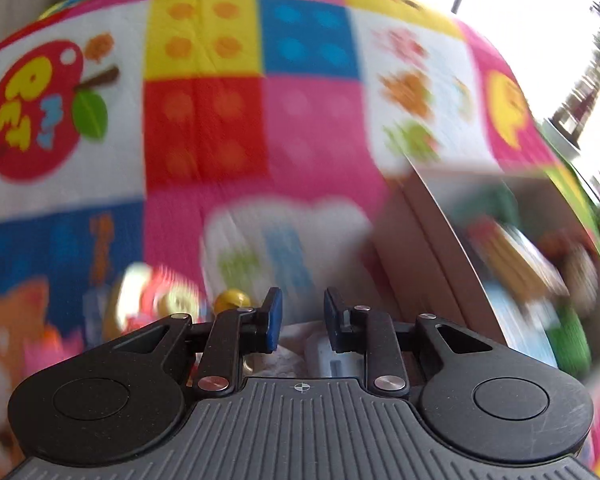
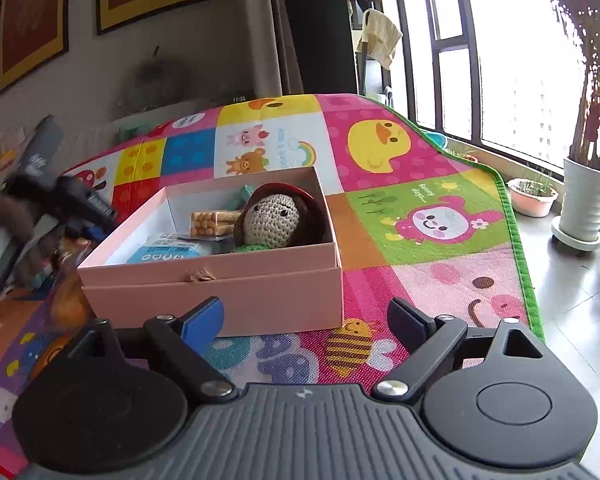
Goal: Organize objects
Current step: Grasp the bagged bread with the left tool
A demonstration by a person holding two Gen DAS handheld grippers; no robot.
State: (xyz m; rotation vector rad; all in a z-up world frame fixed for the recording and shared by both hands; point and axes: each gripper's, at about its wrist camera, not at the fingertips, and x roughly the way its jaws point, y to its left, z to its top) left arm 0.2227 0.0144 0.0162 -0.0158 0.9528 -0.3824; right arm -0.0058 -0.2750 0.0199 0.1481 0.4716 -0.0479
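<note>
- Your left tongs point(image 1: 299, 318) hang over the colourful patchwork play mat point(image 1: 204, 120); the jaws stand a narrow gap apart with nothing visibly between them, though something white sits blurred just below the pads and you cannot tell from this view whether it is gripped.
- Your right tongs point(image 2: 306, 316) are spread wide and hold nothing; they hover just in front of the pale pink cardboard box point(image 2: 220, 292).
- The box rests on the mat, already holding a crocheted brown-haired doll point(image 2: 276, 220), a clear pack of biscuit sticks point(image 2: 212, 222) and a light blue packet point(image 2: 168, 250).
- Loose toys, among them a small yellow ball point(image 1: 232, 300), lie blurred to the left of the left tongs; judge one target before you close.
- The left view is smeared; slow that hand so you can centre the item between the pads.
- Aim drops at the bare white corner of the box, not onto the doll.
</note>
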